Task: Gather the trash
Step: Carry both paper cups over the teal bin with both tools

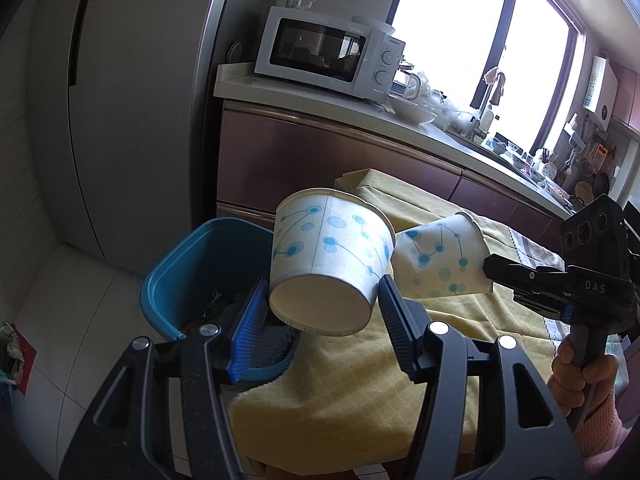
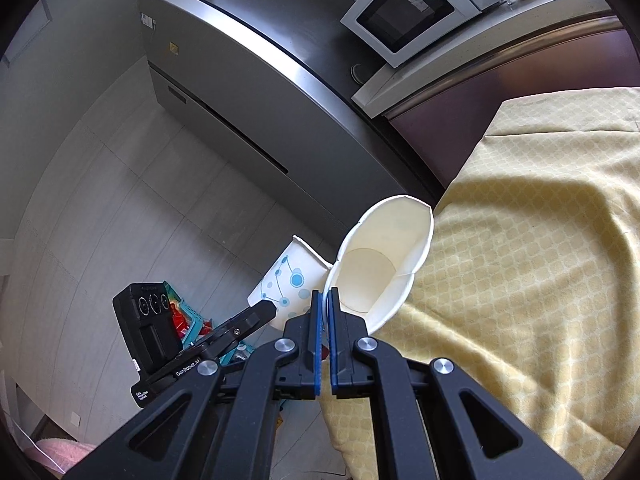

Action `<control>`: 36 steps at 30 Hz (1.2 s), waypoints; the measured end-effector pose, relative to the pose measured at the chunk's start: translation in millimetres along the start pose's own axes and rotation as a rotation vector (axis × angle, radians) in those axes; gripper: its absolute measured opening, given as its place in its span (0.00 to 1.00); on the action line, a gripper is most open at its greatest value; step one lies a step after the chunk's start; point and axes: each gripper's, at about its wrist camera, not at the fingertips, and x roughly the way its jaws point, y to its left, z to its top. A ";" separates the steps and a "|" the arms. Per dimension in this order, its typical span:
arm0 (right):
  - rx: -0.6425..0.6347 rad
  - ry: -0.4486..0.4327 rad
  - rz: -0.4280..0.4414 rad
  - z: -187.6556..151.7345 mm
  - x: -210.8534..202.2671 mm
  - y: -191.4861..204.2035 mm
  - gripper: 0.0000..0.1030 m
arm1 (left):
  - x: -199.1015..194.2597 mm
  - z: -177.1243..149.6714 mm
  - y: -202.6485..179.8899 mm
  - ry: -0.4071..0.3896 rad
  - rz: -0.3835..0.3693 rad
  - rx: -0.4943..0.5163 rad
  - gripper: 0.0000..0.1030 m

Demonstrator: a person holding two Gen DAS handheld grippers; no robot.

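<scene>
Two white paper cups with blue dots hang in the air over the edge of the yellow tablecloth. My left gripper is shut on the base end of the nearer cup, its blue pads pressing both sides. This cup lies tilted, just right of the blue bin. My right gripper is shut on the rim wall of the second cup, whose mouth faces the right wrist camera. In the left wrist view the second cup touches the first, with the right gripper on its right.
The blue bin stands on the tiled floor beside the table and holds some trash. A grey fridge stands behind it. A counter carries a microwave and dishes. A hand in a pink sleeve holds the right gripper's handle.
</scene>
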 end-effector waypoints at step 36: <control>-0.043 0.125 -0.022 9.2 68.3 16.5 0.02 | 22.2 -4.3 63.2 0.040 0.102 -0.116 0.54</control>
